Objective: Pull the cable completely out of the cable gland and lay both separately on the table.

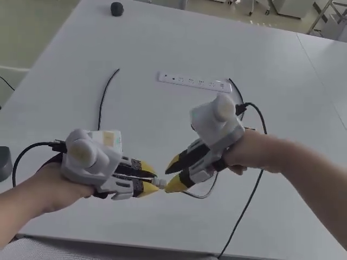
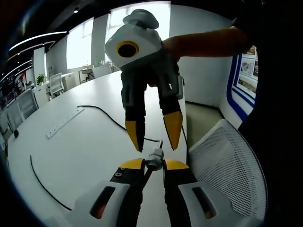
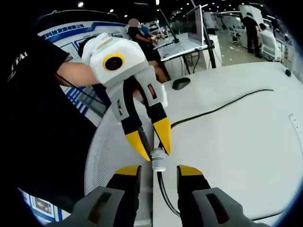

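Observation:
The small white cable gland (image 1: 159, 184) hangs just above the table's near edge. My left gripper (image 1: 150, 182) is shut on it, and the gland (image 2: 155, 157) sits between its yellow tips (image 2: 154, 164). A thin black cable (image 3: 162, 189) leaves the gland (image 3: 158, 159) and runs back between the jaws of my right gripper (image 3: 158, 171). That gripper is open and straddles the cable without touching it. In the head view the right gripper (image 1: 172, 174) faces the left one tip to tip, and the cable (image 1: 205, 193) loops away beneath it.
A white power strip (image 1: 192, 82) lies mid-table. Left of it a loose black cable (image 1: 102, 100) curves across the white table (image 1: 162, 43), and a dark round object (image 1: 116, 8) sits at the far edge. A white mesh chair (image 2: 222, 156) stands beside the table.

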`<state>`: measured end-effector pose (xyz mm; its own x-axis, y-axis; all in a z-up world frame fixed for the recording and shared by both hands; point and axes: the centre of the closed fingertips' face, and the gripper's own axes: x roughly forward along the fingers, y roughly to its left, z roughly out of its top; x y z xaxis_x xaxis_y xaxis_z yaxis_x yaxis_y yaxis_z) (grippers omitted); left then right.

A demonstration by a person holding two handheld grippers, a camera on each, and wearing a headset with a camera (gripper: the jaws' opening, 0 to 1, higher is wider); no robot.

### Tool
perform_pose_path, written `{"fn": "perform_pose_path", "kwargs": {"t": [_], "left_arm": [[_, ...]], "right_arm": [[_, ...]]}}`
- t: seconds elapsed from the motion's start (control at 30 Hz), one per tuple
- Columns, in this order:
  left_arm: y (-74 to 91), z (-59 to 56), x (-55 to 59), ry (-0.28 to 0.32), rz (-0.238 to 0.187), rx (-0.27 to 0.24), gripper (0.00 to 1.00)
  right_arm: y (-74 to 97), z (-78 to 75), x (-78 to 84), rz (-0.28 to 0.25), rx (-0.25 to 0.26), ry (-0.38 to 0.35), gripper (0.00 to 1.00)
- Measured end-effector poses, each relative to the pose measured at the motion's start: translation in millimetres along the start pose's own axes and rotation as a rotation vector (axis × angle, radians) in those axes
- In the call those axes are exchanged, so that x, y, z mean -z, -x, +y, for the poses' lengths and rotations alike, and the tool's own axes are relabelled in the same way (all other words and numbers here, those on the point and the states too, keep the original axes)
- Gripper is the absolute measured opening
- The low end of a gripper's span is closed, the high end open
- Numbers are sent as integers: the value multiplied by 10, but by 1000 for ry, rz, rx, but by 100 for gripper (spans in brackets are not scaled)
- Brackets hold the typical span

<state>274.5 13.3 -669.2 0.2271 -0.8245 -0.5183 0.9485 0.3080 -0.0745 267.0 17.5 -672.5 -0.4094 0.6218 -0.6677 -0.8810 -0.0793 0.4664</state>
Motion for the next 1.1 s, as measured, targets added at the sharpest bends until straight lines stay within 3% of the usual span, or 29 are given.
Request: {"fn": "perform_pose_path", "kwargs": {"t": [0.03,0.13,0.33,0.63,0.93,1.1], "left_arm": [[-2,-6,-6,-7,0,0,16],[-10,-28,-9,-24,1,5,16],[-32,-63,-5,-48,14,15,16],[-38,-83,-23,-57,11,25,16],[-42,-115,-17,-66,20,33,16],[-48,-143,3,-67,29,41,16]], "right_arm": [[-6,-40,-19,-6,8,0,24],[-37,-15,-33,-1,-47,-38,17],[-61,-15,52,40,-94,-92,18],[-75,3,115,59,-113,-109,15],[-105,86,132,52,-171,-146,9],[-133,99,149,53,-172,-140,9]]}}
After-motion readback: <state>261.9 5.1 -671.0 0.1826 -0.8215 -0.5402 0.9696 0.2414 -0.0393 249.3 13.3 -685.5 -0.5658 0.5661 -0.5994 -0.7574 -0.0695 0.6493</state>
